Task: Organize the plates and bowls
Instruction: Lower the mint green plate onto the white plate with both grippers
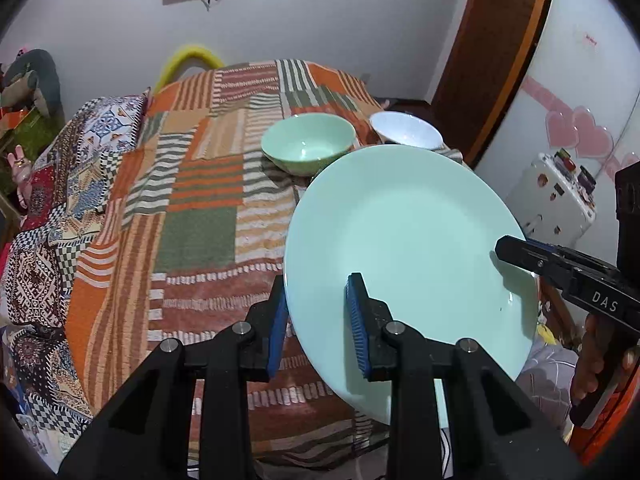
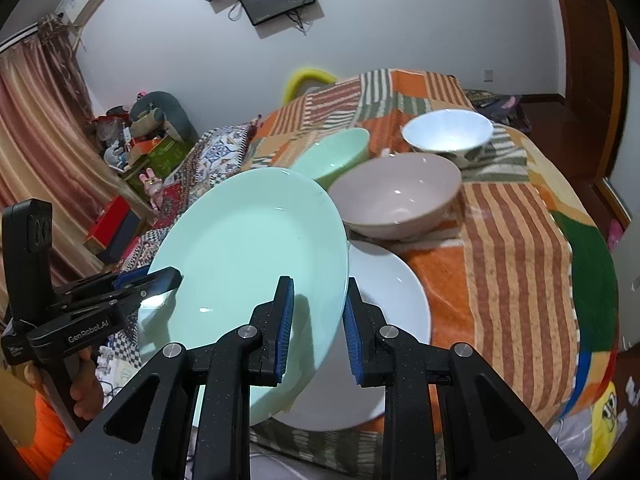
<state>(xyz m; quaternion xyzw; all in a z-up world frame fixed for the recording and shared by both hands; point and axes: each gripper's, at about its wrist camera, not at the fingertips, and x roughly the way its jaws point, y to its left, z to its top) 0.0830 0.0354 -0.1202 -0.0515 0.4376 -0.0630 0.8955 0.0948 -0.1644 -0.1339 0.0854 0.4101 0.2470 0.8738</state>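
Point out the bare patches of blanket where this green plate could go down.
The striped blanket lies bare left of the green bowl, up to the patterned pillow. Another bare strip runs right of the white plate and pink bowl. It is crowded around the white bowl and the held green plate.

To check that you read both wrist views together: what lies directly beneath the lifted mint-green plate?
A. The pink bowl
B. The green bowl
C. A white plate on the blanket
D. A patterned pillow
C: in the right wrist view the mint-green plate, gripped at both edges, hangs tilted over a white plate lying on the blanket.
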